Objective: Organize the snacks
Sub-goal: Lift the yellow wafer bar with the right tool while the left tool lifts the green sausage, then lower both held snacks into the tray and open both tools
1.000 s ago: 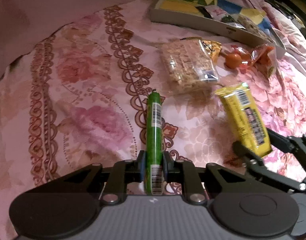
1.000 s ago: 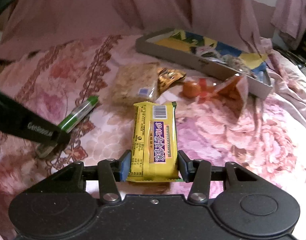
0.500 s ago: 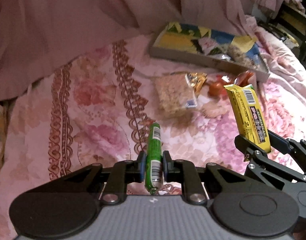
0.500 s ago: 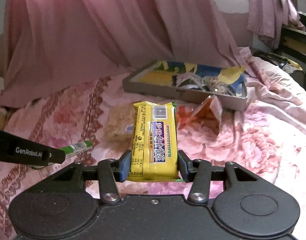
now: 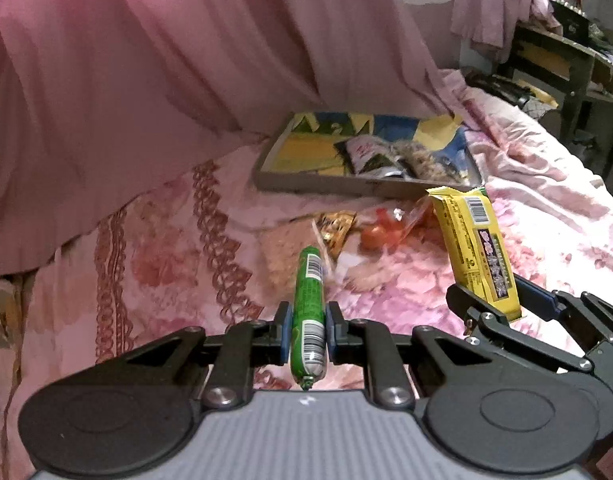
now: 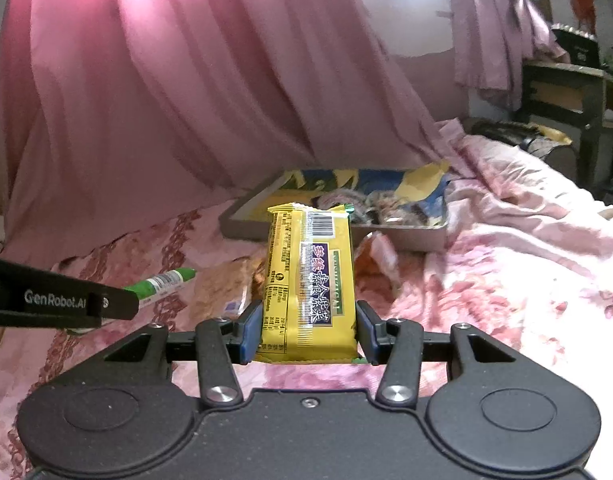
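Note:
My left gripper (image 5: 307, 330) is shut on a thin green sausage stick (image 5: 308, 304), held above the flowered bedspread. The stick's far end (image 6: 166, 280) also pokes out past the left gripper in the right wrist view. A flat yellow snack packet (image 6: 310, 288) stands upright between the pads of my right gripper (image 6: 308, 334), which is shut on it; the same packet (image 5: 476, 248) shows at the right of the left wrist view. Beyond both lies a shallow grey box (image 5: 326, 183) with a yellow and blue lining, holding several packets.
On the bedspread in front of the box lie a clear bag of pale crackers (image 6: 222, 284), a small gold packet (image 5: 336, 226) and an orange wrapped sweet (image 5: 376, 234). A pink curtain (image 5: 166, 80) hangs behind. A dark table (image 5: 570, 60) stands at the far right.
Both grippers have risen off the bedspread with their snacks and tilted up, so the curtain and the box now fill more of each view. The grips have not changed.

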Demonstrator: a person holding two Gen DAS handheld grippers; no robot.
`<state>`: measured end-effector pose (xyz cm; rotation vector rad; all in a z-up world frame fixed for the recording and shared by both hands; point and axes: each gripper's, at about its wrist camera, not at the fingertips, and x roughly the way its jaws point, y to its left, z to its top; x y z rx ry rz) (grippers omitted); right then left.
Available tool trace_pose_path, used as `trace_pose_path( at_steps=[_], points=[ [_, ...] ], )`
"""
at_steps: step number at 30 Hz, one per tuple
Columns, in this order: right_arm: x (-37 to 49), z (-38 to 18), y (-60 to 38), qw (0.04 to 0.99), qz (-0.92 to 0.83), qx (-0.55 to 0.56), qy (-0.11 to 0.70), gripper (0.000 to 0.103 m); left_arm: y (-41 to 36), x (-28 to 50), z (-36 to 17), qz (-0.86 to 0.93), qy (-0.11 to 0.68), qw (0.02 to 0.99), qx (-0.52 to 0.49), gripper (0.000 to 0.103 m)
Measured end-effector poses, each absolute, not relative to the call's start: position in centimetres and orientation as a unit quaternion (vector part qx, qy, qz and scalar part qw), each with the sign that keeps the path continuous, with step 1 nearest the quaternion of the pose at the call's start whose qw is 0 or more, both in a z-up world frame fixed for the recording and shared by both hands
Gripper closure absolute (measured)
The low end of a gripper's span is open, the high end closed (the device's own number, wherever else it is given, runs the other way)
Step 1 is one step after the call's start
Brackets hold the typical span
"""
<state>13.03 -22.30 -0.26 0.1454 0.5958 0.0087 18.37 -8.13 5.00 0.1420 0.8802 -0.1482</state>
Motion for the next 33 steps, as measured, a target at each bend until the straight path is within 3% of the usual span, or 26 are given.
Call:
trace_pose_path(
  at_steps=[26, 33],
  points=[
    [13.4, 1.2, -27.1, 0.953, -0.048, 0.132, 0.269, 0.053, -13.8, 21.9, 6.4, -0.058, 0.376, 0.92, 0.09, 0.085],
    [17.6, 3.3, -27.9, 0.963, -0.043, 0.089, 0.25, 0.053, -14.0, 26.2, 6.1, -0.062, 0.368, 0.924, 0.088, 0.085]
  ],
)
